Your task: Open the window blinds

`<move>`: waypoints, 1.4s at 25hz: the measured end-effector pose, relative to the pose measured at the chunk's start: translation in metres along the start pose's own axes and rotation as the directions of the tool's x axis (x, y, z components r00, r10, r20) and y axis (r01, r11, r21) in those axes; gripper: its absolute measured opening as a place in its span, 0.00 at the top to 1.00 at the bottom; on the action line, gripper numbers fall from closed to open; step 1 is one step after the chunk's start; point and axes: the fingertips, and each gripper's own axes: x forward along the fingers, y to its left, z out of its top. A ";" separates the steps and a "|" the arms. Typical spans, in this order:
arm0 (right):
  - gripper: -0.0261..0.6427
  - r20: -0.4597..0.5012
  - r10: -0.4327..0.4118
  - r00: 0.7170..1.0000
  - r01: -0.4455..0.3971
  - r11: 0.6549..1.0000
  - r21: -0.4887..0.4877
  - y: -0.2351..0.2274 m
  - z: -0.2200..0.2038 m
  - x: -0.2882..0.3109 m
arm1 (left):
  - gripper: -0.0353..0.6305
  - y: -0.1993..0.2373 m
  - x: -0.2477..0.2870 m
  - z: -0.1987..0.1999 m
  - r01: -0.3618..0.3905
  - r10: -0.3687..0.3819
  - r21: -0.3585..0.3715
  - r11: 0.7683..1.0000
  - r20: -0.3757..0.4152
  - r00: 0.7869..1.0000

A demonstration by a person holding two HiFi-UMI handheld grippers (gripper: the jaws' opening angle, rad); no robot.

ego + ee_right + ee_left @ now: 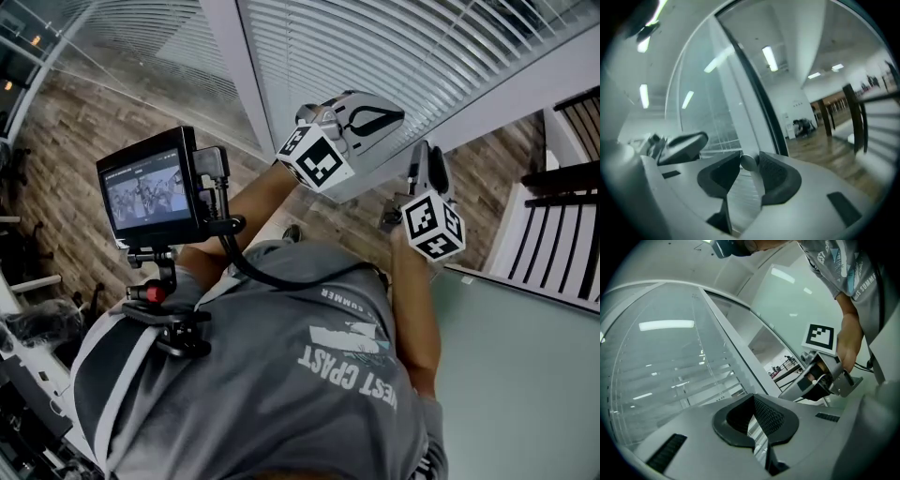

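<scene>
Your right gripper [749, 162] is pinching the wand [757, 183] of the blinds [375, 47], as it seems; twist it slowly, gripping firmly. Your left gripper [752, 404] is hanging open, empty.

Blinds [394, 47] cut by top edge, wand [753, 178] half-hidden in right tongs [749, 158]

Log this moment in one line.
task: open blinds | left gripper: narrow gap, empty, facing blinds | right gripper: fingers on wand
</scene>
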 end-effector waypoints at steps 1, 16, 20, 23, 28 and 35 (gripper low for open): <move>0.79 -0.016 -0.008 1.000 0.006 0.987 -0.161 0.002 -0.001 -0.001 | 0.94 -0.001 0.000 0.000 0.002 -0.002 -0.001 1.000 0.002 1.000; 0.85 0.066 -0.081 0.995 0.093 0.395 -0.914 0.028 -0.008 -0.008 | 0.94 -0.007 0.000 0.001 0.022 -0.022 0.006 1.000 0.004 1.000; 0.82 0.016 -0.110 0.994 0.031 0.130 -0.991 0.026 -0.021 -0.005 | 0.94 -0.006 -0.001 -0.001 0.021 -0.021 0.004 1.000 0.000 1.000; 0.81 0.031 -0.151 0.988 0.027 -0.025 -0.999 0.018 -0.021 0.002 | 0.94 -0.008 -0.001 -0.002 0.024 -0.025 -0.001 1.000 -0.001 1.000; 0.81 0.080 -0.094 0.992 0.110 0.369 -0.923 0.016 -0.011 -0.002 | 0.94 -0.010 0.000 -0.002 0.032 -0.032 0.003 0.999 -0.001 0.999; 0.81 0.080 -0.069 0.994 0.069 0.998 -0.005 -0.008 0.006 -0.007 | 0.94 -0.006 0.000 0.000 0.024 -0.024 0.002 1.000 0.005 1.000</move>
